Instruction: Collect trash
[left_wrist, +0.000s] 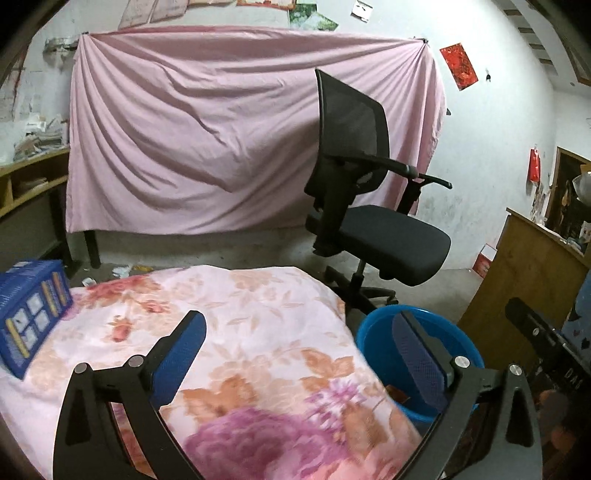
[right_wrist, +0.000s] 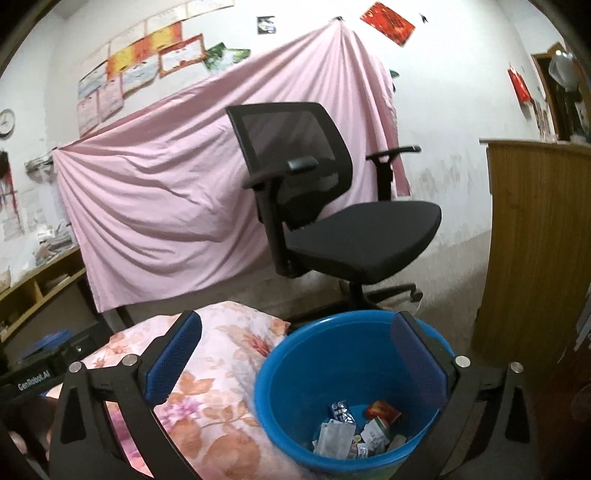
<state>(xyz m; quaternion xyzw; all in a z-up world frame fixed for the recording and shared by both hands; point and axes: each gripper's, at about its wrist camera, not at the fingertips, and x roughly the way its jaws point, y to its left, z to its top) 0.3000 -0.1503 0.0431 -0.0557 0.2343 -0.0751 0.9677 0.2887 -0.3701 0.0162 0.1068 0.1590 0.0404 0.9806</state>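
A blue plastic bin stands on the floor beside a surface under a floral cloth. Several wrappers and small packets lie at its bottom. My right gripper hangs above the bin's rim, open, with nothing between its blue pads. In the left wrist view my left gripper is over the floral cloth, also open and empty; the bin shows behind its right finger. A blue box lies on the cloth at the far left.
A black office chair stands just beyond the bin, in front of a pink sheet hung on the wall. A wooden cabinet is at the right, low shelves at the left. Small scraps lie on the floor.
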